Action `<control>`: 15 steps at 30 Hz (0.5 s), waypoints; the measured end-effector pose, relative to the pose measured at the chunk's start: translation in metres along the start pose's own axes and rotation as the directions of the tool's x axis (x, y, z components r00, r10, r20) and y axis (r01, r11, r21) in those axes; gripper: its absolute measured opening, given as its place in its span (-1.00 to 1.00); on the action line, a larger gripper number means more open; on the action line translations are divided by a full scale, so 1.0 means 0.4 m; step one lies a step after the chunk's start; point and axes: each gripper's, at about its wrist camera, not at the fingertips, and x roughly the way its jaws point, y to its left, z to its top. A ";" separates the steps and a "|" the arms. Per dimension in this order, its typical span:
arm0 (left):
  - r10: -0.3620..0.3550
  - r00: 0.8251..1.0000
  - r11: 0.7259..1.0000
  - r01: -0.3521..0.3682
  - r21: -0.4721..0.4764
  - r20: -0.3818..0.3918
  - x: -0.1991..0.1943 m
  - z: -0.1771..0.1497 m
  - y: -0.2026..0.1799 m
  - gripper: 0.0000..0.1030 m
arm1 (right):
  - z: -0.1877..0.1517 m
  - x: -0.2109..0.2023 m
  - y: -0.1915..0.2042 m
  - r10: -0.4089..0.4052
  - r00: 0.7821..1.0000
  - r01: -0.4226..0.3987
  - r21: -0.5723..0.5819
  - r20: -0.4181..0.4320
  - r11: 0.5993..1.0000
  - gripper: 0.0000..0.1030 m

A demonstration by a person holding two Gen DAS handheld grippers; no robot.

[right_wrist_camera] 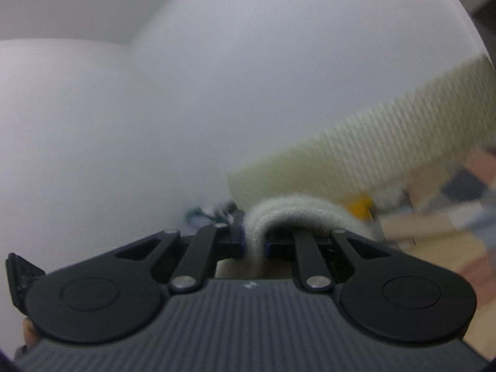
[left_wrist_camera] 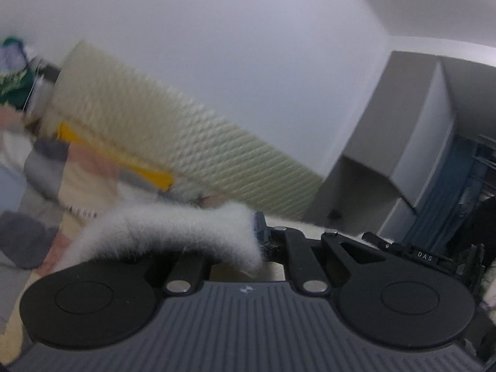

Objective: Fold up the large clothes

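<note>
A white fuzzy garment (left_wrist_camera: 173,229) is bunched over the front of my left gripper (left_wrist_camera: 263,238), whose blue-padded jaws are shut on its edge; the cloth drapes to the left and hides the left finger. In the right wrist view the same pale knit garment (right_wrist_camera: 297,214) arches up out of my right gripper (right_wrist_camera: 252,241), clamped between the two dark blue pads. Both grippers point roughly level toward a white wall, and both views are motion-blurred.
A cream ribbed headboard (left_wrist_camera: 173,130) runs behind a bed covered in a patchwork quilt (left_wrist_camera: 37,204), with a yellow object (left_wrist_camera: 124,155) on it. A grey cabinet (left_wrist_camera: 403,142) stands at the right. The headboard (right_wrist_camera: 387,142) and quilt (right_wrist_camera: 458,192) also show at the right.
</note>
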 end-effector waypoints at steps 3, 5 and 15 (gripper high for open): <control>0.059 0.997 0.998 -0.059 -0.005 -0.041 0.157 -0.045 0.125 -0.80 | -0.069 0.146 -0.109 -0.044 0.998 0.045 0.030 -0.042 0.999 -0.71; 0.104 0.992 0.994 -0.103 0.018 -0.064 0.271 -0.082 0.239 -0.80 | -0.120 0.250 -0.185 -0.072 0.996 0.074 0.039 -0.061 0.997 -0.71; 0.253 0.936 0.966 -0.260 0.006 -0.247 0.802 -0.380 0.686 -0.80 | -0.458 0.674 -0.485 -0.200 0.956 0.202 -0.014 -0.213 0.979 -0.71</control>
